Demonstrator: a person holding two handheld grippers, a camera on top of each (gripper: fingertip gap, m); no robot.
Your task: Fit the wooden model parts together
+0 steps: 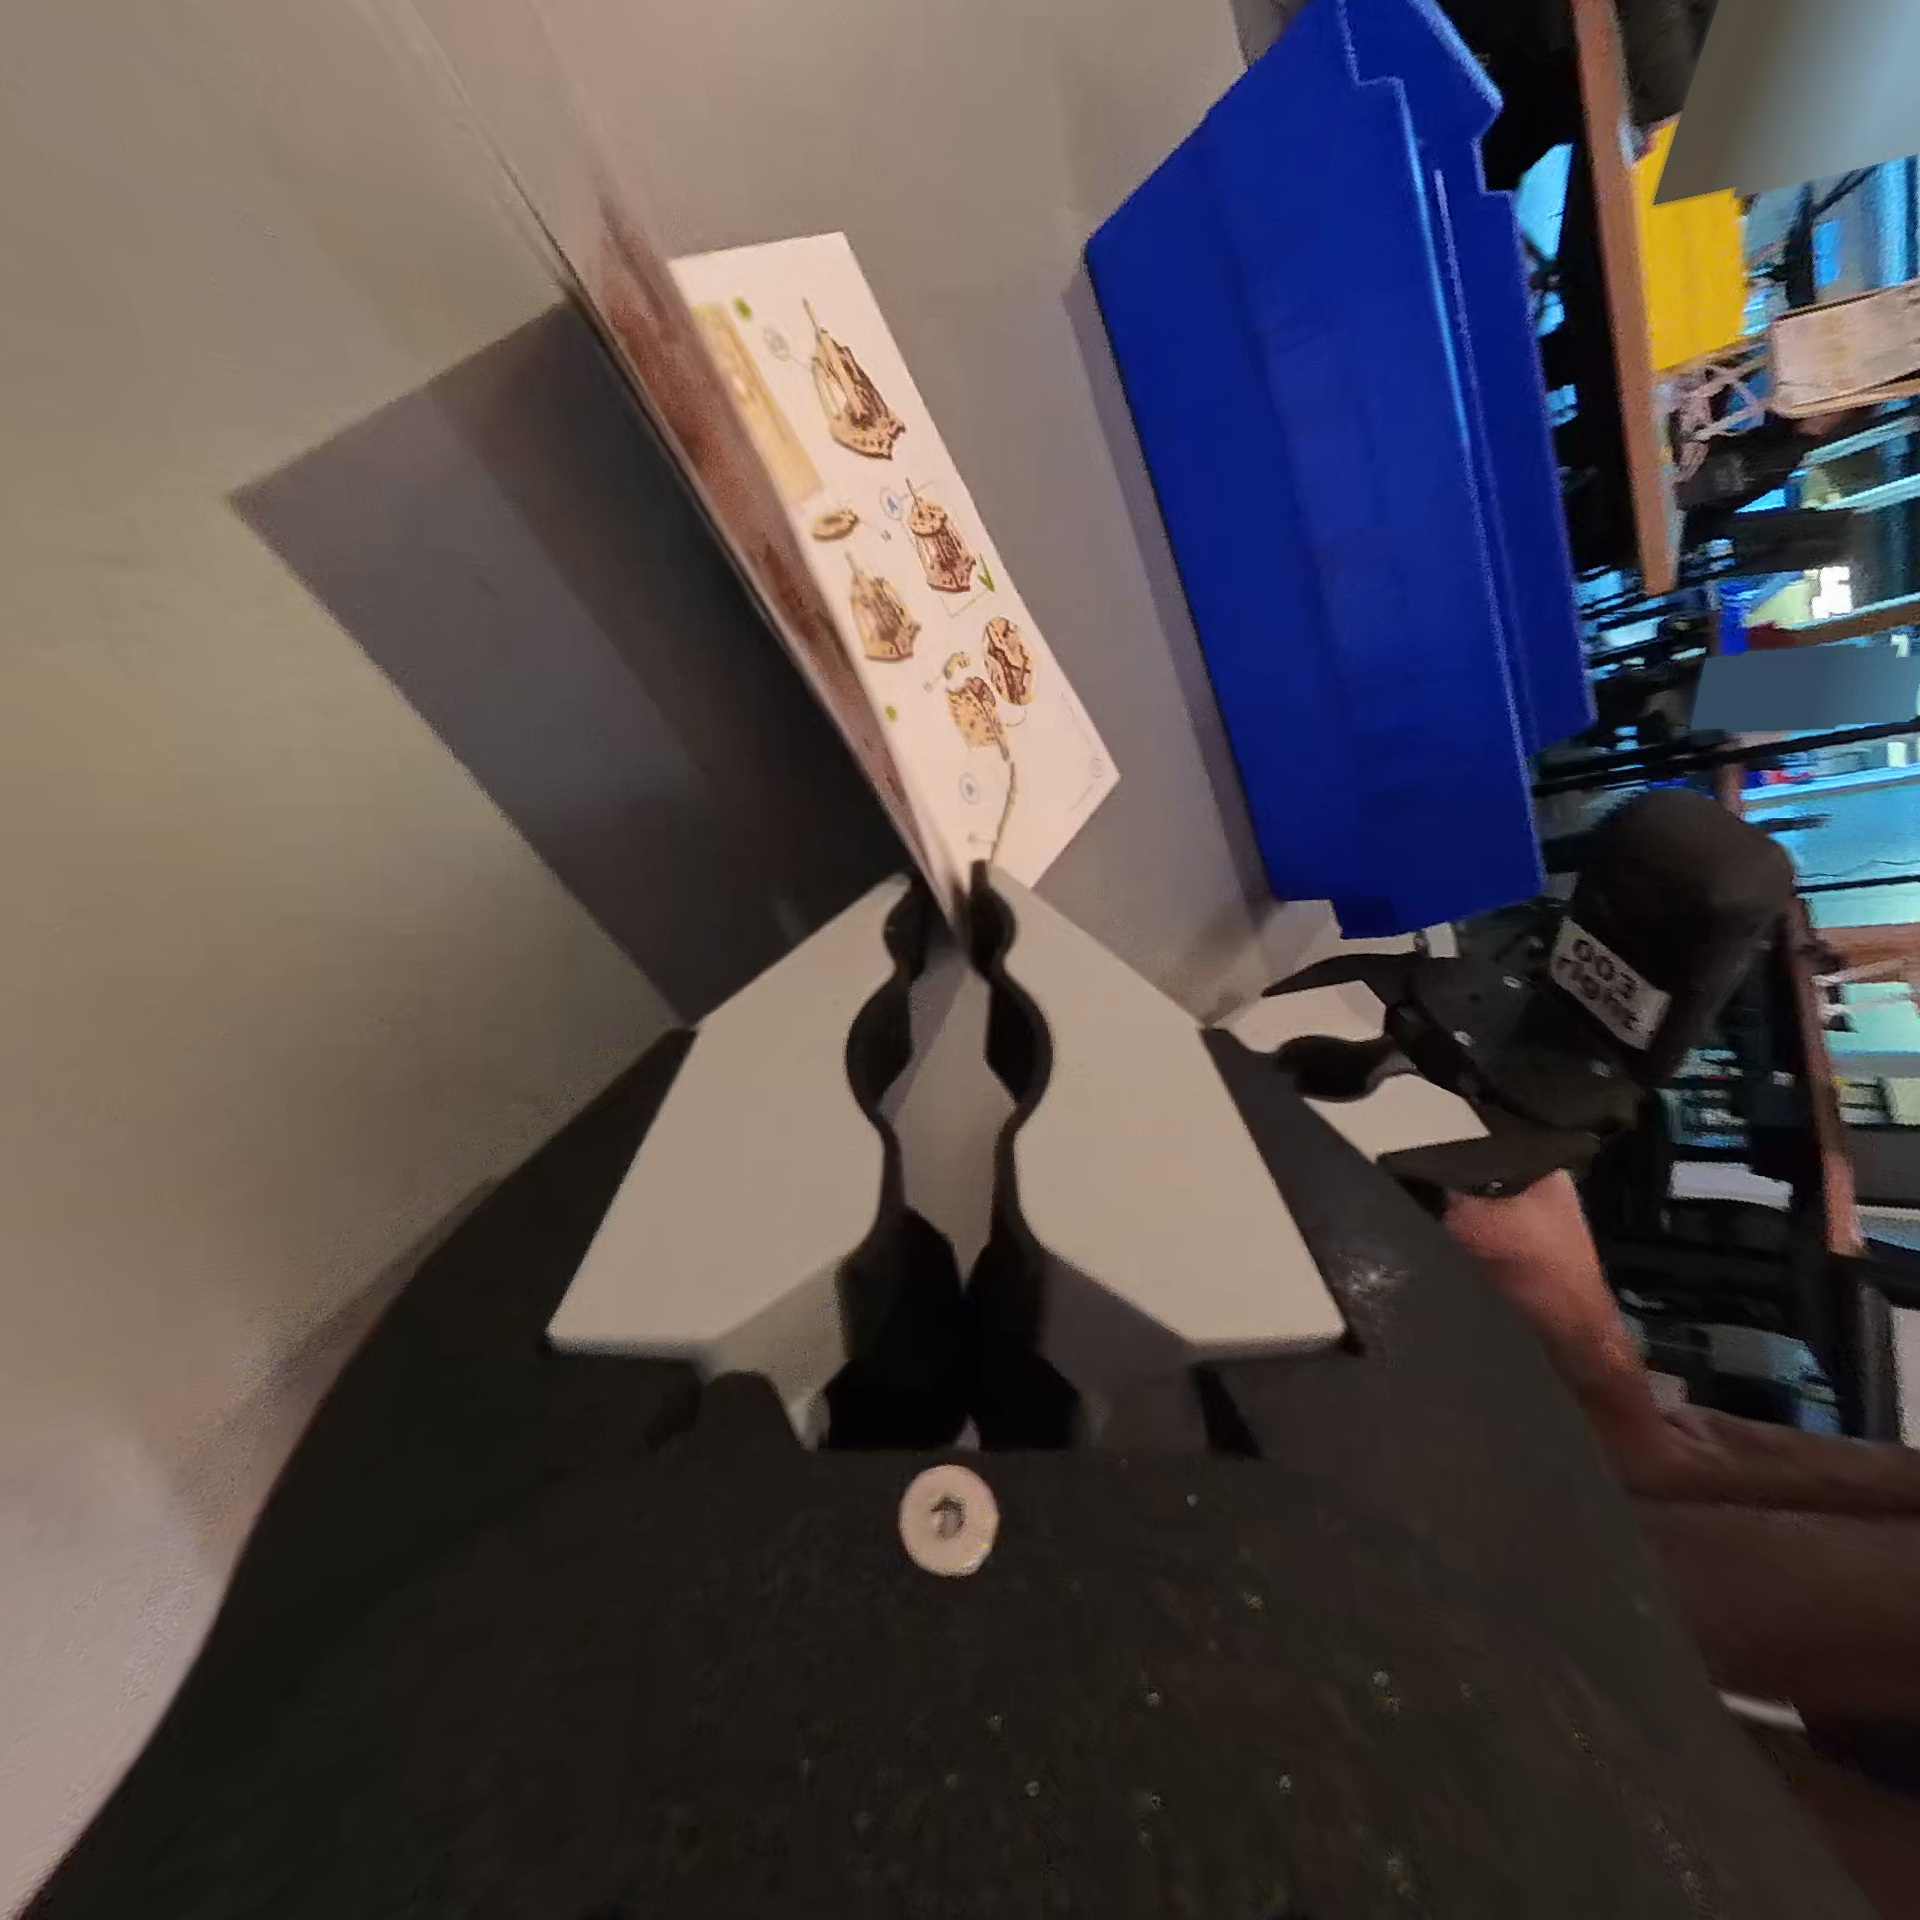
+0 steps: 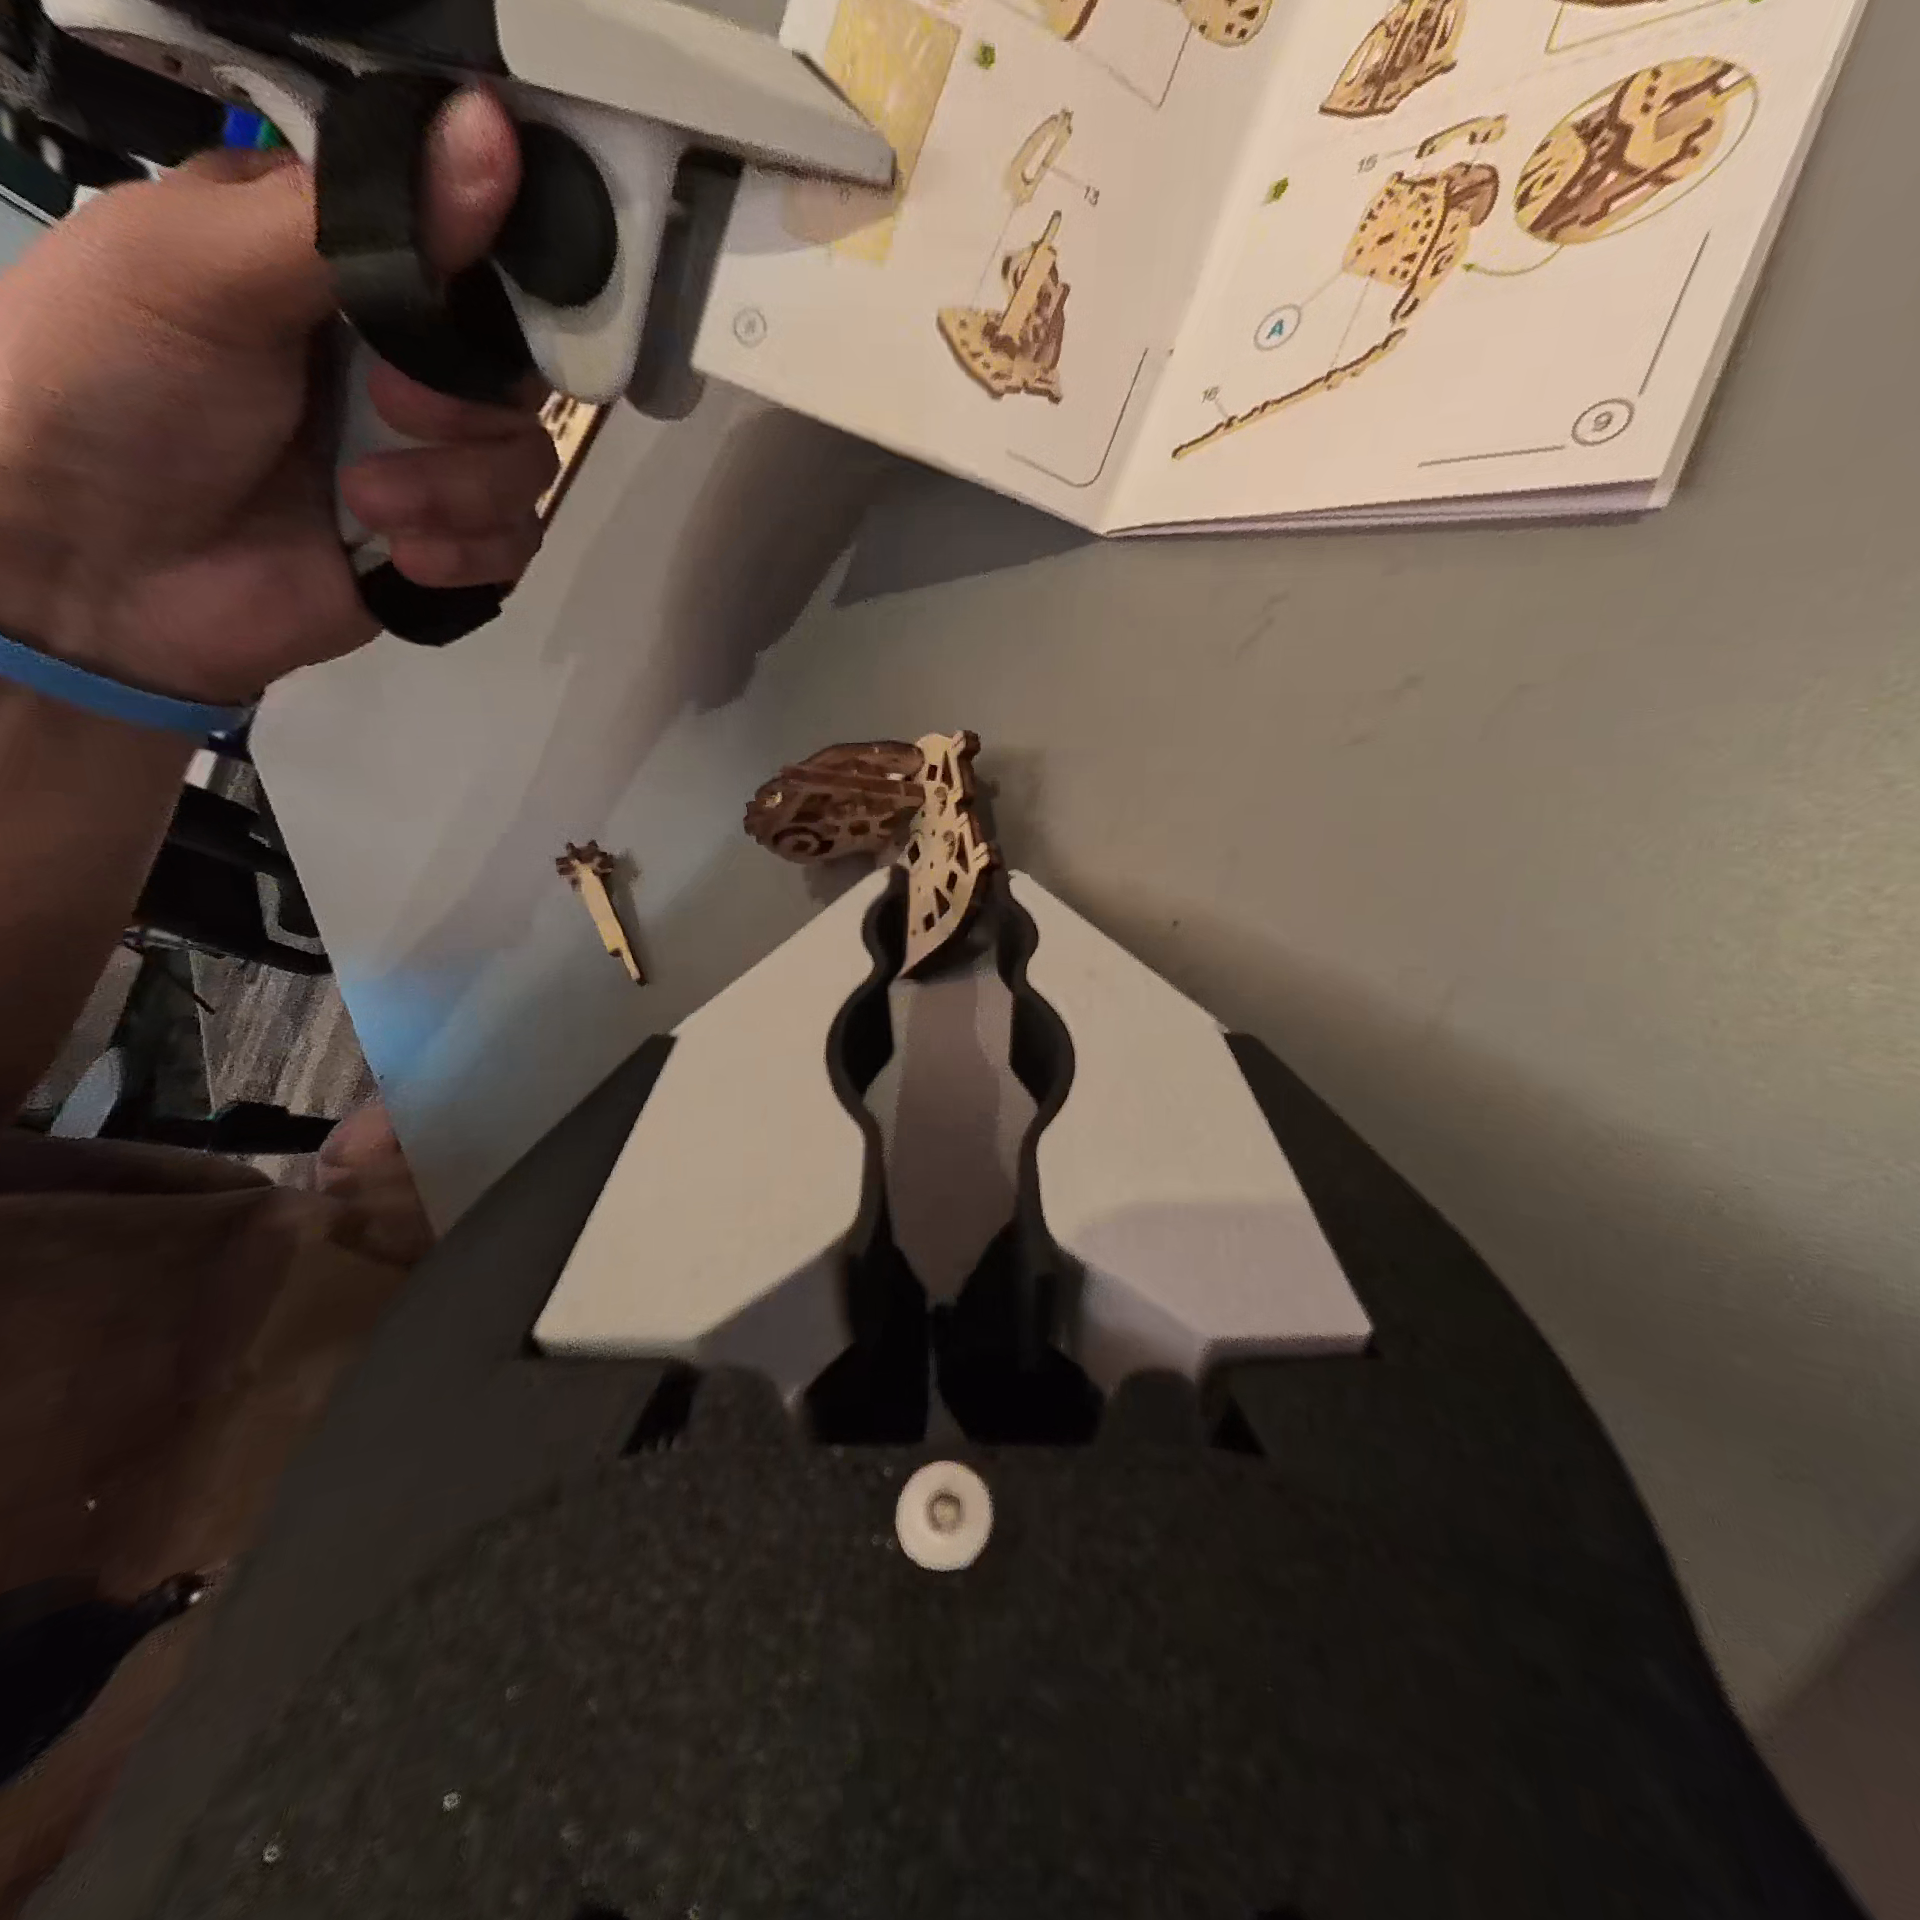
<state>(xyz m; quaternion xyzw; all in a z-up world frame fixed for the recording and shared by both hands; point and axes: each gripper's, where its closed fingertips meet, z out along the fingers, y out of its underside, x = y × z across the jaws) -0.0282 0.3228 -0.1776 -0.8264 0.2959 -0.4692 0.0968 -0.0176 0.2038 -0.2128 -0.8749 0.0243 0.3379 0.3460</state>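
In the right wrist view, my right gripper [image 2: 940, 904] is shut on a light, fan-shaped wooden part [image 2: 943, 831] and holds it just above the grey table. A darker brown wooden assembly [image 2: 836, 810] lies against that part on its left. A small wooden pin with a toothed head [image 2: 603, 909] lies apart, further left. My left gripper [image 1: 951, 899] is shut on a thin, blurred sheet [image 1: 727, 447], seen edge-on at the left side of the open instruction booklet [image 1: 935, 582]. The left gripper also shows in the right wrist view [image 2: 873, 156], over the booklet's left page [image 2: 997, 260].
A blue plastic bin [image 1: 1330, 499] stands right of the booklet. A piece of wooden sheet [image 2: 569, 442] peeks out below the person's hand [image 2: 208, 416]. The right gripper shows small at the table's right edge [image 1: 1309, 1013]. The table edge [image 2: 343, 935] runs down the left, with floor beyond. Spacing between my two grippers at the tips: around 12 cm.
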